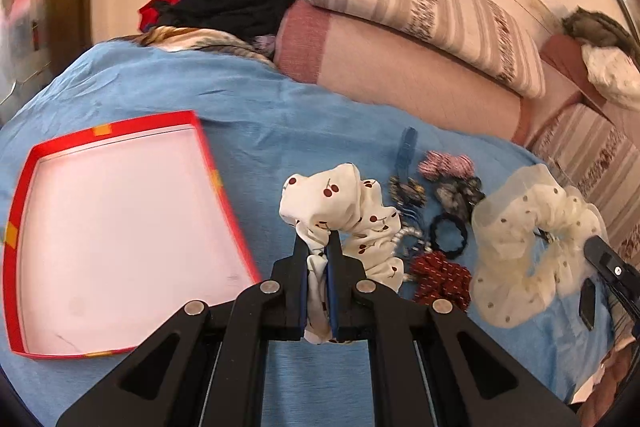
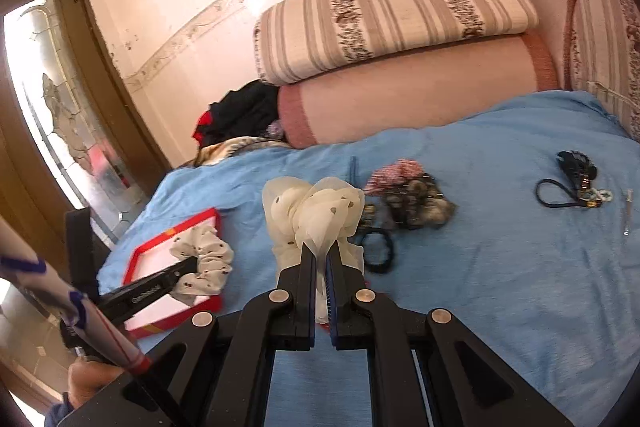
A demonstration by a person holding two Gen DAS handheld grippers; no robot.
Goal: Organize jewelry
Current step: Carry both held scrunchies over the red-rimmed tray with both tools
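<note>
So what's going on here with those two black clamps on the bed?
A person is tidying hair accessories with a hand-held gripper in each hand. The left gripper is shut on a cherry-print scrunchie, next to an empty red box on the blue sheet. The right gripper is shut on a sheer cream scrunchie. More hair ties and clips lie in a small pile on the sheet, not yet sorted.

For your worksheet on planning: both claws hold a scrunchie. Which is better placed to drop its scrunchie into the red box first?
Left. The left claw, gripping the cherry scrunchie, is right beside the red box; the right claw with the cream scrunchie is farther away.
</note>
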